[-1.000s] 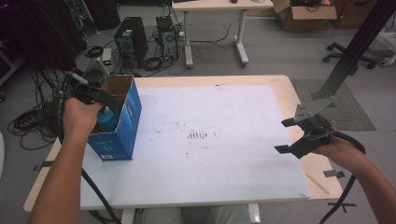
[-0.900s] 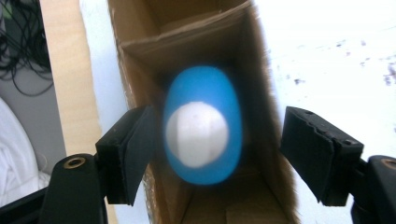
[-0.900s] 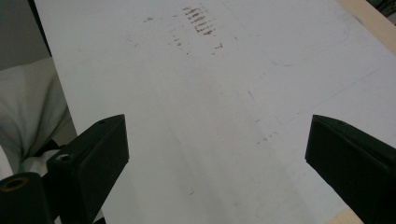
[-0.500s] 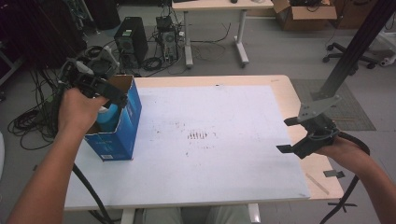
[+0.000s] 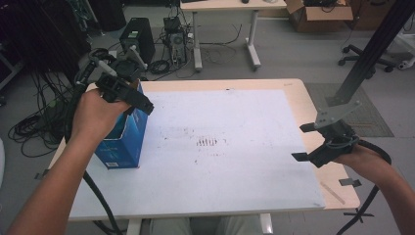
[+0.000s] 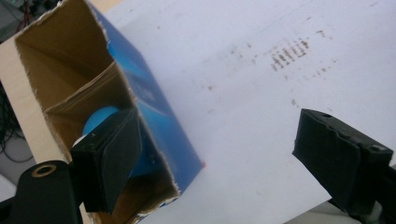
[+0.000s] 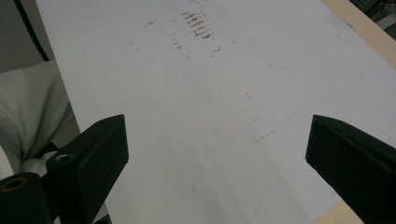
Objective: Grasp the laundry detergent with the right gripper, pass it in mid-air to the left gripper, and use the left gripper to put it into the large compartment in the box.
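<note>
A blue cardboard box (image 5: 125,142) with its top torn open stands at the left of the white-covered table (image 5: 244,186). In the left gripper view a round blue object (image 6: 100,119) lies inside the box (image 6: 154,107). My left gripper (image 5: 139,95) hangs just above the box's open top. Its jaws have just been opening and stand wide apart, and the left gripper (image 6: 219,135) holds nothing. My right gripper (image 5: 302,142) hovers low over the table's right edge. The right gripper (image 7: 219,135) is open, with bare white surface between its jaws.
Brown smudges (image 5: 208,142) mark the middle of the white sheet. A strip of bare wood (image 5: 337,181) runs along the right side. Beyond the table are computer towers (image 5: 132,36), floor cables, another desk (image 5: 225,5) and a black post (image 5: 372,54).
My left gripper has lifted up and away from the box's opening, and its jaws have spread apart. The right gripper has stayed where it was.
</note>
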